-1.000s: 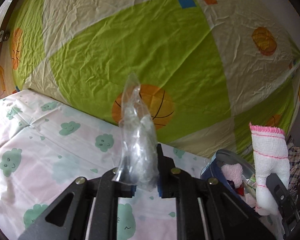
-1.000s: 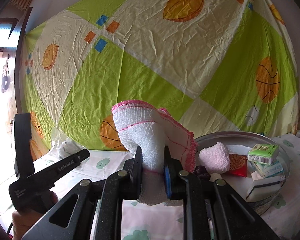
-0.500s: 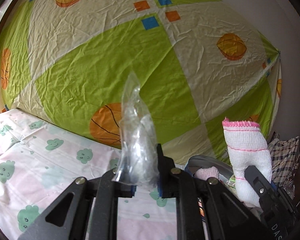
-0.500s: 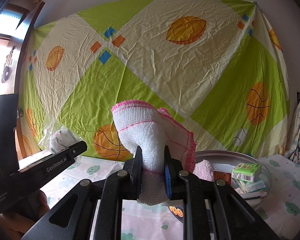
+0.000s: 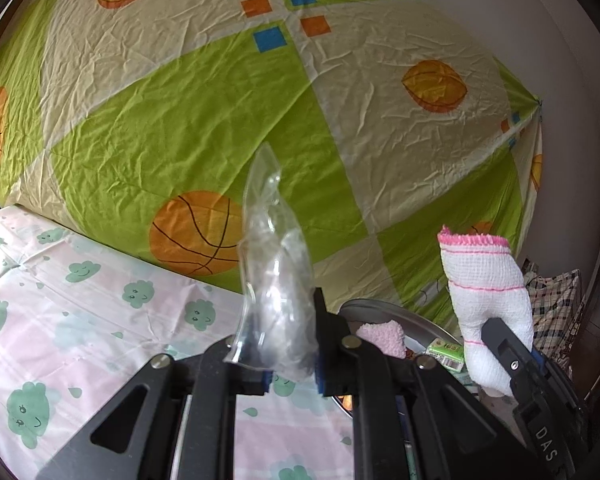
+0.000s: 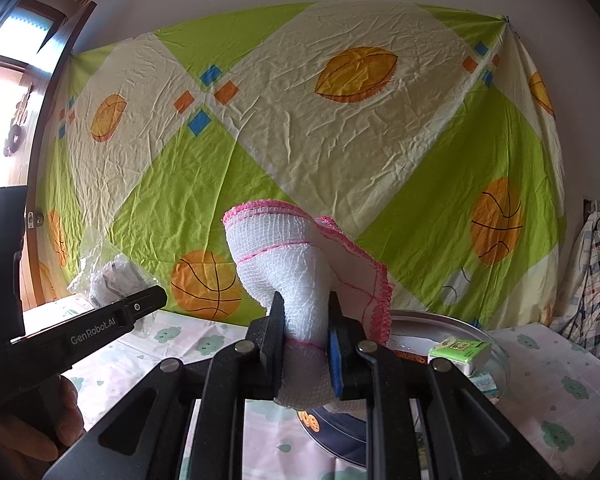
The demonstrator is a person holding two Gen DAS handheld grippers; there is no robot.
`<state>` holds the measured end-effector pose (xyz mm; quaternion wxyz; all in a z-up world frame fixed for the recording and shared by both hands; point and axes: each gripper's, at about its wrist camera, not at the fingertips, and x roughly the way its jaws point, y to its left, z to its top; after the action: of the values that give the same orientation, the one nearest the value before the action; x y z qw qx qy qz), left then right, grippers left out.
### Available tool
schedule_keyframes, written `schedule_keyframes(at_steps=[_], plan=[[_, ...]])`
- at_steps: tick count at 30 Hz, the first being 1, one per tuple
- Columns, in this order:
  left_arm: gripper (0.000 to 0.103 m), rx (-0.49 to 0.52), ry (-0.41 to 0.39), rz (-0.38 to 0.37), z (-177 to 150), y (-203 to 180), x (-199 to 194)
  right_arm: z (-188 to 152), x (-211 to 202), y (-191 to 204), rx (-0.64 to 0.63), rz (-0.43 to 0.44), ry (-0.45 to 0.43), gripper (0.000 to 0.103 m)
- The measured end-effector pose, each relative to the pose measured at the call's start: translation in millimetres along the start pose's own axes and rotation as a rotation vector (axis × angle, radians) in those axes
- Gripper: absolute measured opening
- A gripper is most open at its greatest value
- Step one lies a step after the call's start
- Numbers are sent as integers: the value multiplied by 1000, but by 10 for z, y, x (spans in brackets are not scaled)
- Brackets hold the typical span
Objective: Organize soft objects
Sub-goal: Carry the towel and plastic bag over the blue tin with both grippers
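My left gripper (image 5: 290, 364) is shut on a crumpled clear plastic bag (image 5: 274, 280) that stands up between its fingers. My right gripper (image 6: 306, 356) is shut on a white mesh cloth with pink trim (image 6: 296, 280), bunched and sticking upward. In the left wrist view the cloth (image 5: 486, 300) and the right gripper (image 5: 512, 364) appear at the right. From the right wrist camera the left gripper (image 6: 140, 308) and its bag (image 6: 108, 272) show at the left. Both are held above the table, close to a round metal basin (image 6: 460, 324).
The basin (image 5: 396, 312) holds a pink fluffy item (image 5: 382, 334), a green packet (image 6: 460, 350) and other small packs. A cloud-print sheet (image 5: 80, 300) covers the table. A green and cream patterned sheet (image 6: 320, 140) hangs behind. Checked fabric (image 6: 596, 280) sits at right.
Both grippers have shifted sideways and tilted up slightly with their loads; the backdrop has slid and the basin sits lower in view. Both grips are unchanged.
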<state>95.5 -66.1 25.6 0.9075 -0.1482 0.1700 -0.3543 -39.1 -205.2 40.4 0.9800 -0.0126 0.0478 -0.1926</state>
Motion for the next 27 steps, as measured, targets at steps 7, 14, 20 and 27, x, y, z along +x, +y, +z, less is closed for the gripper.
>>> schedule_keyframes(at_steps=[7, 14, 20, 27], plan=[[13, -2, 0, -24, -45, -157, -29, 18, -44, -253, 15, -18, 1, 19], [13, -41, 4, -87, -64, -331, -41, 45, -75, -504, 27, -48, -7, 19], [13, -14, 20, -99, -87, -564, 42, 64, -90, -726, 27, -83, -16, 19], [13, 19, 23, -117, -80, -852, 186, 78, -73, -1059, 35, -137, -22, 19]])
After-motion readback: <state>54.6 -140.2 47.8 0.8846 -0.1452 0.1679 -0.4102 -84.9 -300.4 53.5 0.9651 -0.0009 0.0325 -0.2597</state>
